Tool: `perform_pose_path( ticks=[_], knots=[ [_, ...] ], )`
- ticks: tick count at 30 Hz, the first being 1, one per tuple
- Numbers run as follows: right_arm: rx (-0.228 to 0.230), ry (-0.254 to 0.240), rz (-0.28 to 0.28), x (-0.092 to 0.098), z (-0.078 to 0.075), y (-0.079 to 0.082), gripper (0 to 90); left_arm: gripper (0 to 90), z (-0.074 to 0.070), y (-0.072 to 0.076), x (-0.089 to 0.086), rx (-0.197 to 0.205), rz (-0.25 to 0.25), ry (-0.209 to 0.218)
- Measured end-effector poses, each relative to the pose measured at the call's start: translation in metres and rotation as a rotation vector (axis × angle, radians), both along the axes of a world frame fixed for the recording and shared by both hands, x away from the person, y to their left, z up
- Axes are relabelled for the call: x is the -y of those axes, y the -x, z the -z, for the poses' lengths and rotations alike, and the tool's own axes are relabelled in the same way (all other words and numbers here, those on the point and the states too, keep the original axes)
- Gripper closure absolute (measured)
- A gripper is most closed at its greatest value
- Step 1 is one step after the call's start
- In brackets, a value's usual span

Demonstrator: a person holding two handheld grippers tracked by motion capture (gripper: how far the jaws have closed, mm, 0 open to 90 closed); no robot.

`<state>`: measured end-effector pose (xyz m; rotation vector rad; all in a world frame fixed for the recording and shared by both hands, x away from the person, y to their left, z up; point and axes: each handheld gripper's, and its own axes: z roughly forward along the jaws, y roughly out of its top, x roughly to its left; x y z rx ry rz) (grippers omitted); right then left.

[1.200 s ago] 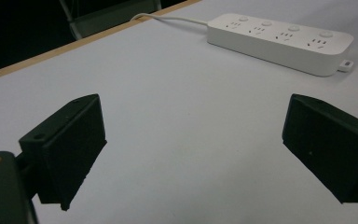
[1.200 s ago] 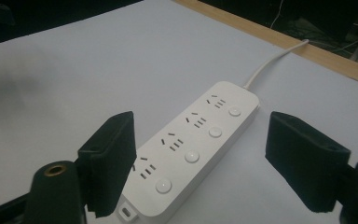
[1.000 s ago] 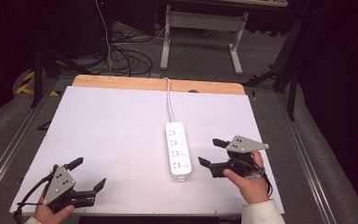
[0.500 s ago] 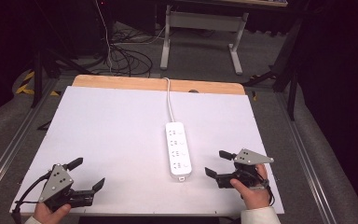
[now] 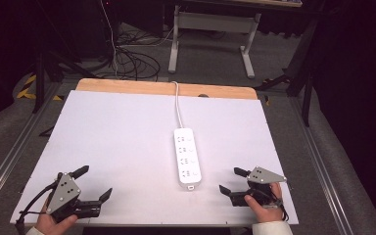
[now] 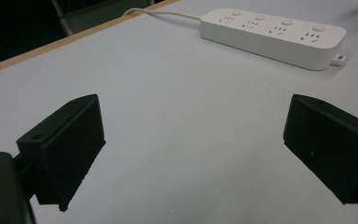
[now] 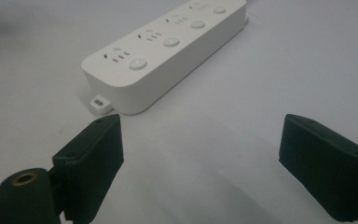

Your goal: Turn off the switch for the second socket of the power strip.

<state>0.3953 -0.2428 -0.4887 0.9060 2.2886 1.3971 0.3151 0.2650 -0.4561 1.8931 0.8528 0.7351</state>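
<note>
A white power strip [image 5: 187,156] with several sockets lies lengthwise in the middle of the white table [image 5: 117,142]; its cord [image 5: 177,105] runs off the far edge. It also appears in the left gripper view [image 6: 272,36] and the right gripper view [image 7: 168,51]. My left gripper [image 5: 94,182] rests at the near left corner, open, nothing between its jaws. My right gripper [image 5: 232,179] sits near the front edge just right of the strip's near end, open and empty, pointing left toward the strip.
A wooden strip [image 5: 166,89] edges the table's far side. Beyond it are a desk frame [image 5: 210,29] and loose cables [image 5: 127,54] on the floor. Metal rails [image 5: 10,156] run along both table sides.
My right gripper has drawn back toward the front edge and slightly right, away from the power strip. The left gripper has barely shifted.
</note>
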Motion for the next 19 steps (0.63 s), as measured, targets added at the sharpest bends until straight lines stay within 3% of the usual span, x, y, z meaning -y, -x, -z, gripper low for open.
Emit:
perform_pose_path(
  ticks=[2, 6, 12, 19],
  knots=[
    [0.005, 0.021, 0.004, -0.0017, 0.0010, 0.0012, 14.2, 5.7, 0.0001, 0.0000, 0.0010, 0.002, 0.005, -0.006],
    [0.030, -0.013, 0.037, -0.0006, -0.0025, 0.0018, 14.0, 5.7, 0.0003, -0.0003, 0.0018, 0.001, 0.008, -0.006],
    [-0.020, -0.032, 0.048, 0.0003, -0.0016, -0.0001, 15.6, 5.7, 0.0006, -0.0030, -0.0004, -0.026, 0.007, 0.022],
    [0.015, 0.045, 0.021, -0.0003, -0.0005, 0.0008, 13.1, 5.7, 0.0008, -0.0040, -0.0012, -0.036, 0.010, 0.038]
  ],
)
